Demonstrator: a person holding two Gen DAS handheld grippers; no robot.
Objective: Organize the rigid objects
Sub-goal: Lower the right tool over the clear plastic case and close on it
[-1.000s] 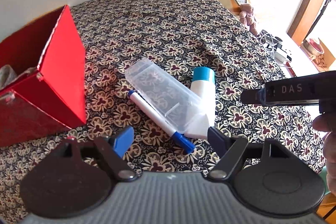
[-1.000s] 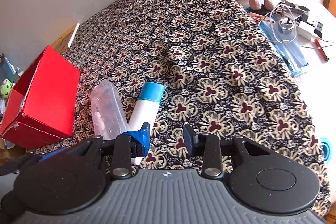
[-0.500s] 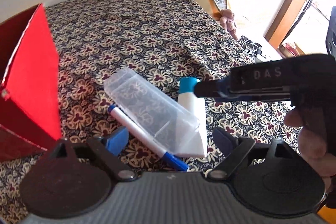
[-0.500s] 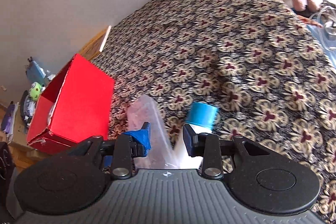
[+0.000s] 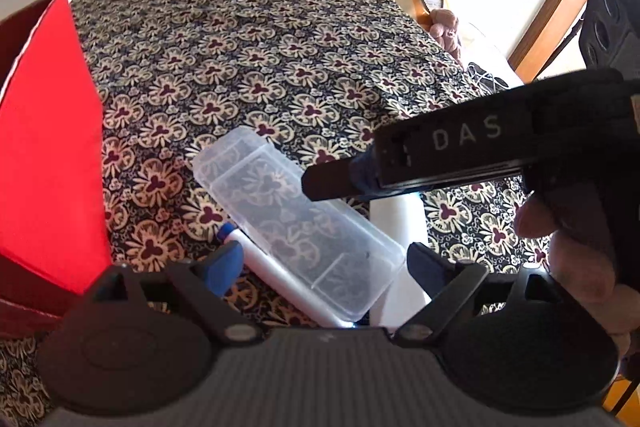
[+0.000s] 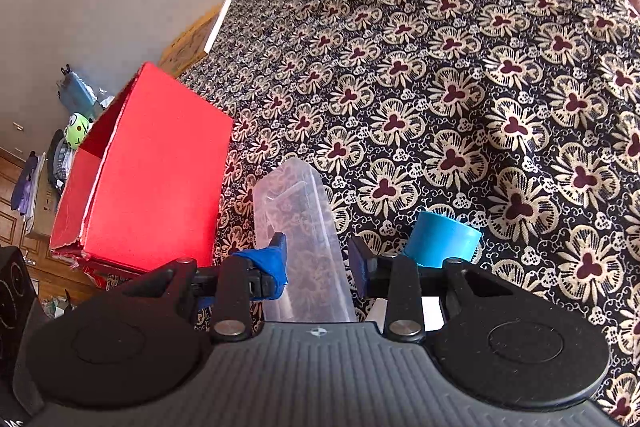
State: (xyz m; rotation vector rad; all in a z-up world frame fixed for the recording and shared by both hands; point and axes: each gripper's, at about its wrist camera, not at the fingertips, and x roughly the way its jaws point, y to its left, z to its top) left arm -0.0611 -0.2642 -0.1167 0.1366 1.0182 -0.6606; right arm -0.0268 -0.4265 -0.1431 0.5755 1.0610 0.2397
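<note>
Both hands have come in closer over the last second: the things on the flowered black-and-cream cloth (image 5: 256, 67) now fill more of each view, and the right hand-held gripper (image 6: 316, 263) has swung across above them, so that from the left view its dark body hides the bottle's cap. The left hand-held gripper (image 5: 322, 261) has just been opening its jaws and now stands wide apart, with the near end of the clear rectangular plastic case (image 5: 304, 223) between its blue pads but not pressed by them. The right one is also open, its narrower gap lined up over the far part of the same case, touching nothing that I can see.

The case lies flat on the cloth, just beside the tall red cardboard box (image 6: 148, 171). A white marker pen with a blue cap (image 5: 260, 259) lies tight against its left long side, and a white plastic bottle with a blue cap (image 6: 442, 239) lies against its right side.

I'd judge the case light, stiff but thin-walled, and slick, so a hard squeeze could flex it or pop it out. The long side walls near the middle look like the best hold, though the pen and bottle crowd both sides and may get nudged. The box seems the likely place for it.
</note>
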